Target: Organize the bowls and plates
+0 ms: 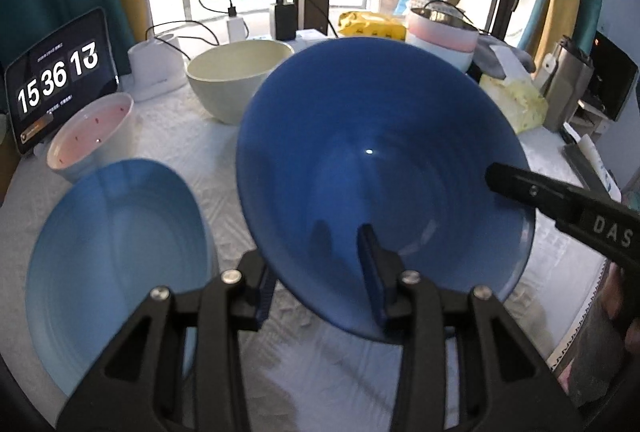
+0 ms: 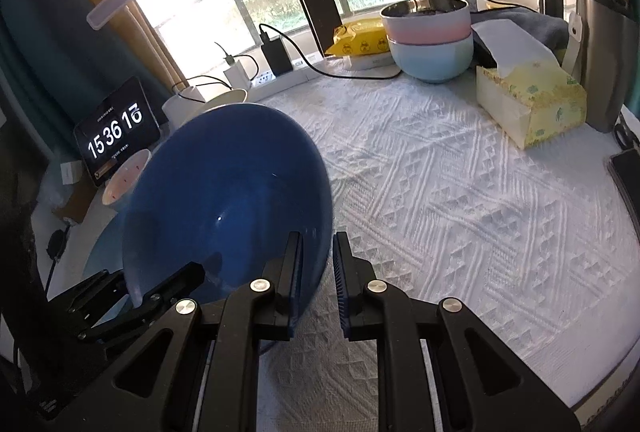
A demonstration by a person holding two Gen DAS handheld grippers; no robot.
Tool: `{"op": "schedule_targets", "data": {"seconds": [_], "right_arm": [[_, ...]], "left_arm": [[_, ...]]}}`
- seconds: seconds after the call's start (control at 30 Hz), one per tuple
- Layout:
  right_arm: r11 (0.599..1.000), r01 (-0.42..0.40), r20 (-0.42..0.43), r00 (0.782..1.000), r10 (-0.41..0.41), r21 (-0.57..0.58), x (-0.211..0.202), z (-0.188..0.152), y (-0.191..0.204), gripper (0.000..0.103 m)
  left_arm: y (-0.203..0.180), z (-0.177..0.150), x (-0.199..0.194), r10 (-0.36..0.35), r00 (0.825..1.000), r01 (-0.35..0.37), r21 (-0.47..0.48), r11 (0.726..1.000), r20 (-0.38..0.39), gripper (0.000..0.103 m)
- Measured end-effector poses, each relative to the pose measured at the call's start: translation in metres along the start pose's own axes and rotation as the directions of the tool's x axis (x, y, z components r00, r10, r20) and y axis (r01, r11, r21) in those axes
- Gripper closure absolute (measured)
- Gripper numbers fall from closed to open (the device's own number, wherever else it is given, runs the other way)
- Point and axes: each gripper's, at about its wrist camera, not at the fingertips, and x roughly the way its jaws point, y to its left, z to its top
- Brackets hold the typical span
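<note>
Nearest: left gripper clamped on the near rim of the dark blue plate, one finger inside the dish, the other outside. Plate tilted, raised off the white textured cloth. Right gripper straddles the plate's right rim, one finger inside, one outside; a narrow gap shows between the pads, so grip cannot be confirmed. In the left view its arm reads "DAS".

Left of it, a light blue plate lies flat on the cloth. Beyond, a small white cup with pink interior, then a cream bowl. Far left, a tablet clock reads "15 36 13". Far right, stacked pink-over-blue bowls beside a yellow tissue box.
</note>
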Motion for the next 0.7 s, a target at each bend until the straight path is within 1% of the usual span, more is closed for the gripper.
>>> {"op": "schedule_targets", "data": {"seconds": [0.07, 0.2, 0.37, 0.6, 0.7], "right_arm": [[1.0, 0.001, -0.001, 1.0, -0.001, -0.002, 0.0, 0.0, 0.002, 0.087], [1.0, 0.001, 0.0, 1.0, -0.001, -0.003, -0.001, 0.002, 0.003, 0.087], [1.0, 0.001, 0.002, 1.0, -0.001, -0.001, -0.001, 0.004, 0.004, 0.087], [1.0, -0.014, 0.023, 1.0, 0.014, -0.011, -0.007, 0.012, 0.006, 0.086], [1.0, -0.008, 0.031, 0.999, 0.008, -0.028, -0.008, 0.015, 0.011, 0.086]], "left_arm": [[0.001, 0.0, -0.003, -0.001, 1.0, 0.001, 0.0, 1.0, 0.006, 0.059], [0.004, 0.001, -0.007, -0.008, 1.0, 0.008, 0.0, 1.0, 0.01, 0.058], [0.008, 0.002, -0.013, 0.0, 1.0, 0.001, -0.012, 1.0, 0.02, 0.057], [0.021, 0.007, -0.03, 0.016, 0.997, -0.013, -0.04, 0.999, 0.074, 0.057], [0.026, 0.009, -0.032, 0.028, 0.996, -0.023, -0.051, 0.998, 0.088, 0.057]]}}
